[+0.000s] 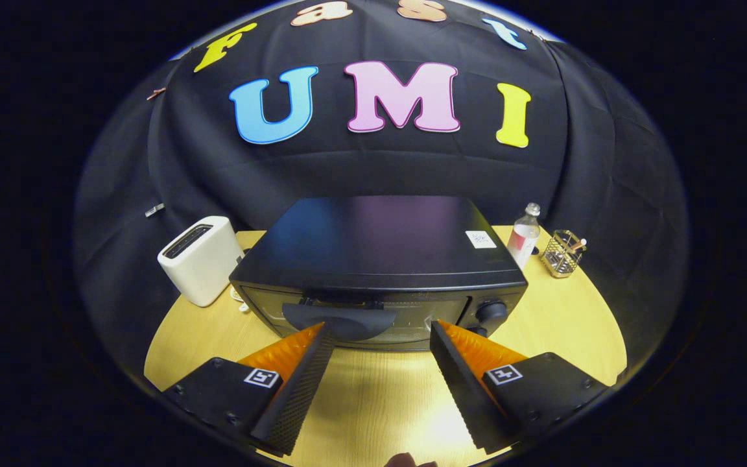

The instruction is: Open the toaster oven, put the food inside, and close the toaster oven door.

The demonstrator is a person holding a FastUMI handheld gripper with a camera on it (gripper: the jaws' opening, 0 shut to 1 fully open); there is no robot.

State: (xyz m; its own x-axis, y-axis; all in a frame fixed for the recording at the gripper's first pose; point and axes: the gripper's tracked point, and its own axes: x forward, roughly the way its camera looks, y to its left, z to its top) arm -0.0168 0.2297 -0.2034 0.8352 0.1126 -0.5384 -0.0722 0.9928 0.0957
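Here I see the black toaster oven (380, 259) facing me, long axis running left to right, door handle (341, 320) toward my gripper (380, 327). It sits on a pale wood table (373, 395) against black cloth. The 2 fingers gape wide, empty, tips just short of the door, the handle by the left tip.

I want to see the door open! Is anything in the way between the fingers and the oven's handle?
Nothing visible is. The gripper is open, its fingers spread just in front of the toaster oven. The door handle sits right ahead, by the left fingertip. The white toaster and bottle stand off to the sides.
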